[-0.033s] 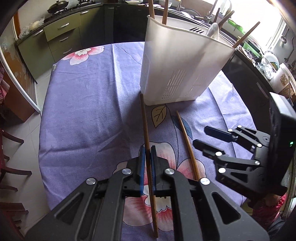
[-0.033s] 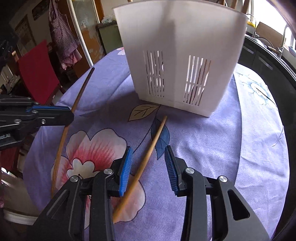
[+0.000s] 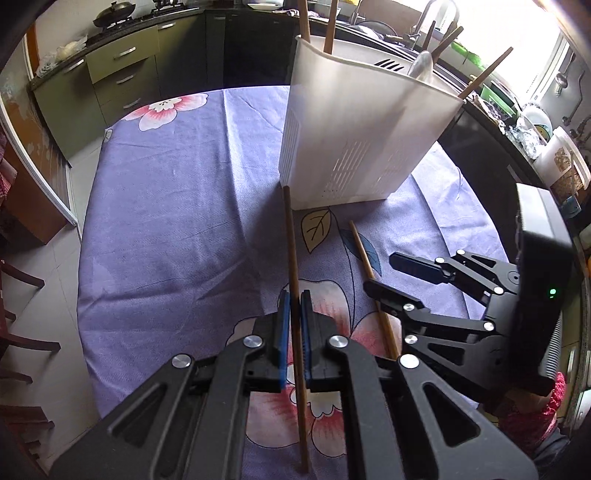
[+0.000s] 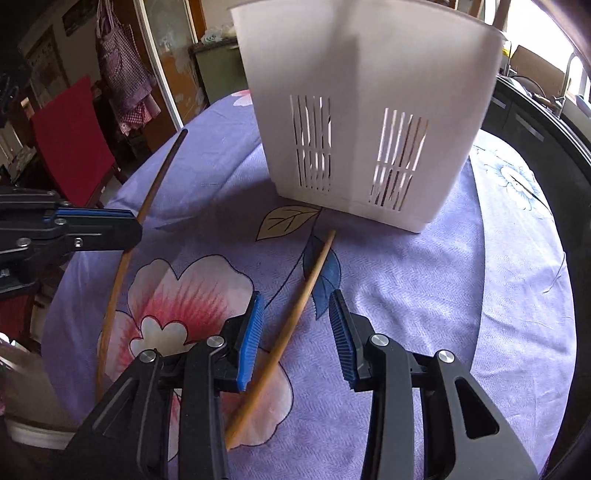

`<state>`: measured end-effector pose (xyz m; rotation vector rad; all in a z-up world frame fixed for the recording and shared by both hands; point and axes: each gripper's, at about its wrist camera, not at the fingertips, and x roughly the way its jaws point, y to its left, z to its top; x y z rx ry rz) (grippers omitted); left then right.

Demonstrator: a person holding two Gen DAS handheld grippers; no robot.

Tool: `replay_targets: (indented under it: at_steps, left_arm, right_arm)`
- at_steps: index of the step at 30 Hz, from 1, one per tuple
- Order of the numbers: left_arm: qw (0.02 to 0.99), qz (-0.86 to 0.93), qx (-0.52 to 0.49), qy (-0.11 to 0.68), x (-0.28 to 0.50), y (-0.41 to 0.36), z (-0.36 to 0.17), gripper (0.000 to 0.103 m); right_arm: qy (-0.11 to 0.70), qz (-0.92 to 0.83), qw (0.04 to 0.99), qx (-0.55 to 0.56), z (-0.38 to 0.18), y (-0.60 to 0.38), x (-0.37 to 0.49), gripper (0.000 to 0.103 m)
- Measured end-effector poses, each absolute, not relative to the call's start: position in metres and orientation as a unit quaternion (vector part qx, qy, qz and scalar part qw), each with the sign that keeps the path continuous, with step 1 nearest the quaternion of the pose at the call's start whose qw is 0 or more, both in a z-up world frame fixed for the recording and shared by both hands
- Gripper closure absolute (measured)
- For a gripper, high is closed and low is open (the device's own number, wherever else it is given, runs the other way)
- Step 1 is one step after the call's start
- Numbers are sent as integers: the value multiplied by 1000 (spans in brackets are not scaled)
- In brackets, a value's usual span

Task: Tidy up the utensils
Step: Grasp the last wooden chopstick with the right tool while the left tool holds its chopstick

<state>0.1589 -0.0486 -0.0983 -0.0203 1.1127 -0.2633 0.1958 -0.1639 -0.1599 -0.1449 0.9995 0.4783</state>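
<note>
Wooden dark-tipped chopstick [image 3: 293, 258] now pinched by my left gripper [image 3: 294, 325]; right gripper [image 4: 295, 332] fingers half-open astride paler chopstick [image 4: 295, 321], ready for holder [image 3: 362, 133].

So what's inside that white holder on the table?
Several wooden sticks and what looks like a spoon poke out above the white holder's rim. Its solid walls hide their lower parts; through the slots only thin dark slivers show.

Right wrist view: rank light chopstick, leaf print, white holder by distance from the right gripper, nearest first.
From the right gripper:
1. Light chopstick, lying between its open jaws on the cloth.
2. Yellow leaf print, ahead, slightly left.
3. White utensil holder, standing farthest ahead, centre-right.
</note>
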Motion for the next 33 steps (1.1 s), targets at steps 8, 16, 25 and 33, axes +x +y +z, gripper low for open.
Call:
replay_targets:
  at_steps: [8, 16, 25, 33]
  left_arm:
    - [841, -139, -22, 523, 157, -40, -102, 97]
    - [842, -143, -26, 520, 157, -39, -101, 97]
    - [842, -146, -16, 519, 154, -46, -99, 97]
    - [846, -150, -10, 512, 148, -51, -89, 97]
  right_arm:
    - [488, 202, 845, -85, -172, -142, 203, 66]
    - [486, 206, 846, -79, -172, -143, 211, 91]
    - [485, 226, 843, -50, -169, -159, 209, 96]
    - [443, 246, 862, -10, -129, -189, 193, 96]
